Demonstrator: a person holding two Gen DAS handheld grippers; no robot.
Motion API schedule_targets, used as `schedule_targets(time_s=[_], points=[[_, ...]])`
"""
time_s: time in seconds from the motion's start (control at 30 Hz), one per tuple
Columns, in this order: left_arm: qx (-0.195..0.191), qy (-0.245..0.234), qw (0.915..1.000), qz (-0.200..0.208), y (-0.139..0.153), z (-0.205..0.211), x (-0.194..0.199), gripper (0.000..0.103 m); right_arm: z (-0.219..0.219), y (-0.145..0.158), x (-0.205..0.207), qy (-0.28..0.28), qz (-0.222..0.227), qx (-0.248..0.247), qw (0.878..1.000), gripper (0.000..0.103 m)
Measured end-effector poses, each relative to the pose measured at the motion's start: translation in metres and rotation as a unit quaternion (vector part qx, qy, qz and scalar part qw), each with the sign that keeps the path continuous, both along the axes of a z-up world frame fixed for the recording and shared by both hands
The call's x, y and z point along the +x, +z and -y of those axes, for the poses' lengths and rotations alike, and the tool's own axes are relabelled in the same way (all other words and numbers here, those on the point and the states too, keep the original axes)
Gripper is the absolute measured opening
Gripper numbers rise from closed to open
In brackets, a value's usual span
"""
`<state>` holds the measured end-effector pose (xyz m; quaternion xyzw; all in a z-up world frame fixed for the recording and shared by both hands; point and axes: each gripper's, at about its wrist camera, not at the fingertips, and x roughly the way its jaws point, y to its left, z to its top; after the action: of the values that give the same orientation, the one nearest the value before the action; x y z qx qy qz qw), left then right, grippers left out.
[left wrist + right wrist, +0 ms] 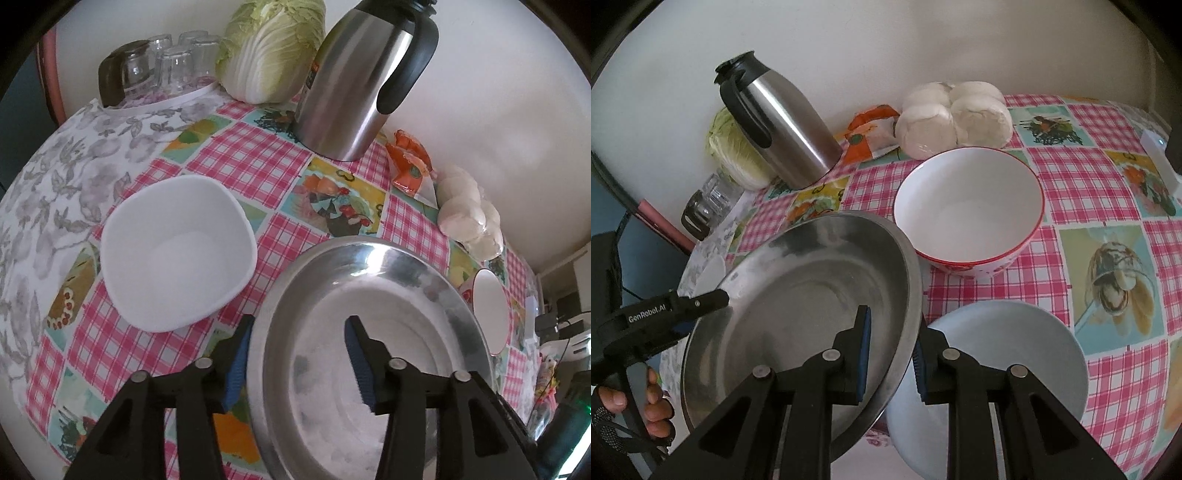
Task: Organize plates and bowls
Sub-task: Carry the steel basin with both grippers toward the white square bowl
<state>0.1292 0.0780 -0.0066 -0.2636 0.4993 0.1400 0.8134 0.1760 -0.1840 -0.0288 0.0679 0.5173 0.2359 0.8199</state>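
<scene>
Right gripper [891,360] clamps the steel pan's [798,295] near-right rim, pan tilted over a pale plate [1015,354]. Left gripper [297,354] straddles the left rim – jaws slack, not pressing. Beyond: red-rimmed bowl [967,206], white bowl [177,251].

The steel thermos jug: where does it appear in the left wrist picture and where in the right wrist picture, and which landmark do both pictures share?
Left wrist view: the thermos jug stands top centre-right, just right of the cabbage.
Right wrist view: the thermos jug stands upper left, in front of the cabbage.
Shared landmark: the orange packet beside the jug.
</scene>
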Motion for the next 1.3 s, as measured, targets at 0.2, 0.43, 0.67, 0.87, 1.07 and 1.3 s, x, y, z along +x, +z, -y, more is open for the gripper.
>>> schedule_targets(time_s=[0.2,0.43,0.67,0.87,1.07,1.3], points=[[-0.003,0.007,1.0000,0.006,-0.006,-0.006,0.002,0.055,-0.015,-0.004,-0.004,0.006,0.022,-0.039,0.999,0.023],[-0.022,0.010,0.9995,-0.020,-0.016,-0.012,0.001,0.057,-0.019,-0.005,-0.003,0.013,0.020,-0.047,0.999,0.023],[-0.014,-0.005,0.9993,-0.034,-0.012,-0.005,0.000,0.058,-0.018,-0.001,-0.003,0.005,0.020,-0.056,0.998,0.023],[-0.019,-0.003,0.9987,-0.046,-0.006,-0.007,-0.006,0.058,-0.017,0.000,-0.002,0.004,0.018,-0.057,0.998,0.023],[-0.029,0.008,0.9974,-0.066,-0.011,-0.012,-0.013,0.058,-0.012,0.005,-0.002,-0.006,0.021,-0.072,0.997,0.024],[-0.041,0.012,0.9958,-0.081,-0.017,-0.013,-0.016,0.058,-0.006,0.011,-0.002,-0.011,0.028,-0.072,0.997,0.024]])
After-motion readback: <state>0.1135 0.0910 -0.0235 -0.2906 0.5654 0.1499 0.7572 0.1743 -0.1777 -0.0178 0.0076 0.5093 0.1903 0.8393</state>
